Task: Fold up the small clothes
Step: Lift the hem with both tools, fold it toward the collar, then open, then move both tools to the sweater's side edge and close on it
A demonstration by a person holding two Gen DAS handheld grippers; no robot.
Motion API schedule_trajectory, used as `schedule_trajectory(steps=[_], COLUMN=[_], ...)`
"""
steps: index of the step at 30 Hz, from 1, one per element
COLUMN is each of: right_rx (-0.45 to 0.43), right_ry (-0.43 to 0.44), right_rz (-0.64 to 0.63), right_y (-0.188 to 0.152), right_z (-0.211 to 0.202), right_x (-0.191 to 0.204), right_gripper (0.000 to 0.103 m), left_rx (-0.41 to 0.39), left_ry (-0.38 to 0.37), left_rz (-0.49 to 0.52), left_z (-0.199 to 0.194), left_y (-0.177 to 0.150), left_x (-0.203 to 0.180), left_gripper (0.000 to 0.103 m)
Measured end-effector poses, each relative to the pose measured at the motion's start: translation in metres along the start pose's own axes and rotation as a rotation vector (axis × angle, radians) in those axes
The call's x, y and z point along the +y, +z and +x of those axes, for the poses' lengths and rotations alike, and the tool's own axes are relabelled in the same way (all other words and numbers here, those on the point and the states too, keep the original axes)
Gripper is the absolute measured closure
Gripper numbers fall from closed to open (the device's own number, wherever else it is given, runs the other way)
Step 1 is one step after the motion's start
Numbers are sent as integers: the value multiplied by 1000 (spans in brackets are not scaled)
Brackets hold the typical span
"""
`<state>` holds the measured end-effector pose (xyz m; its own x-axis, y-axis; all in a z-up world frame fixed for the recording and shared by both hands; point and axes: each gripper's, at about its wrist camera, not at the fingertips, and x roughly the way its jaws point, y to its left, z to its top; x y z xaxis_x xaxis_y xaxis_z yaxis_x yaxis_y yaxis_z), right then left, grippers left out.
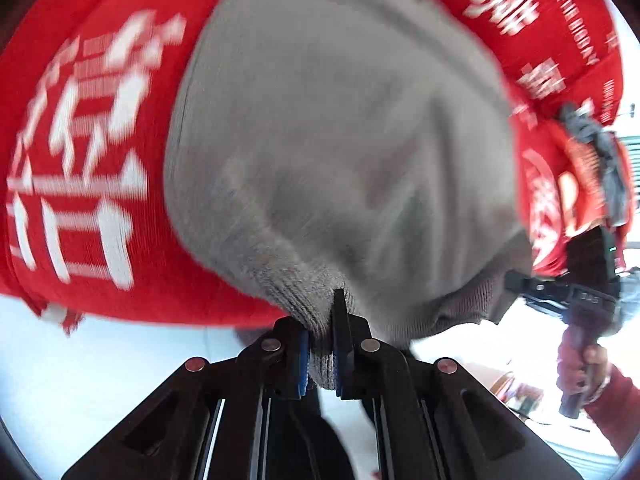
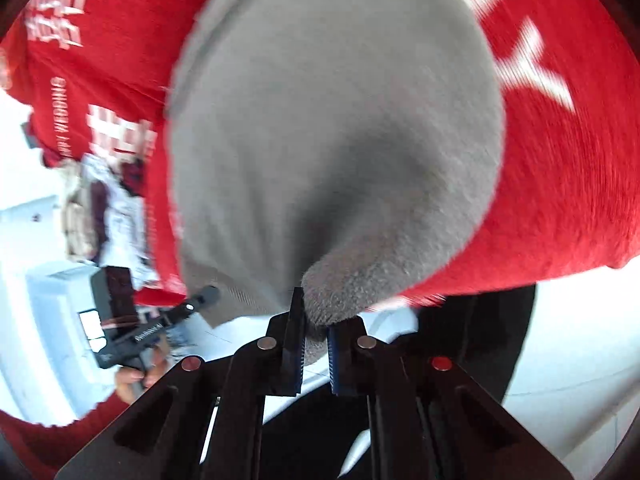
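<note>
Grey knit garment point(image 1: 340, 140) | left gripper point(image 1: 320, 344), right gripper point(image 2: 314, 344) clamp its hem

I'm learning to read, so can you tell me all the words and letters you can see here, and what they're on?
Red cloth, right wrist view: big white "Y"; a letter before it is cut off.
Red cloth, right wrist view: small sideways line, apparently ending "WEDDING", blurred.
Red cloth, both views: large white Chinese characters, too blurred to read.
Black claw handles: small white print, too small to read.
Grey knit garment: no text.
</note>
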<state>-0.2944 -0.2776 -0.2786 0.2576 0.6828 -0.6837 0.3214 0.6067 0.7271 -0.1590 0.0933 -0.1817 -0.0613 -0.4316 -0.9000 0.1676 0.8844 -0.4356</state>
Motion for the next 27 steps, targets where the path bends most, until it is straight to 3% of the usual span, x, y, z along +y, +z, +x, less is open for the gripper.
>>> schedule_trajectory(steps=[6, 12, 17, 18, 20, 22, 25, 27], right_rx=[-137, -218, -213, -211, -213, -210, -197, -188], right_ry=[99, 15, -16, -9, -1, -10, -50, -96], right_rz=[-24, -53, 5, 26, 56, 78, 89, 68], right_y=[56, 131, 174, 179, 186, 194, 204, 208], right_z=[-31, -33, -22, -21, -21, -22, -29, -36], right_x=[34, 53, 49, 47, 42, 38, 33, 36], right_gripper=[93, 93, 93, 92, 89, 88, 87, 80], left_rx=[-139, -223, -187, -183, -203, -257, -250, -242], left_ry=[-14, 38, 69, 85, 155, 194, 212, 248], left_rz=[30, -26, -33, -26, -14, 0, 11, 42], left_z=[-25, -18, -14, -14, -20, -31, -39, -37], left_y=[58, 127, 163, 165, 171, 172, 179, 185], left_x=[-10, -2, -4, -5, -12, -15, -15, -15], left_gripper=[93, 93, 92, 84, 24, 20, 20, 20])
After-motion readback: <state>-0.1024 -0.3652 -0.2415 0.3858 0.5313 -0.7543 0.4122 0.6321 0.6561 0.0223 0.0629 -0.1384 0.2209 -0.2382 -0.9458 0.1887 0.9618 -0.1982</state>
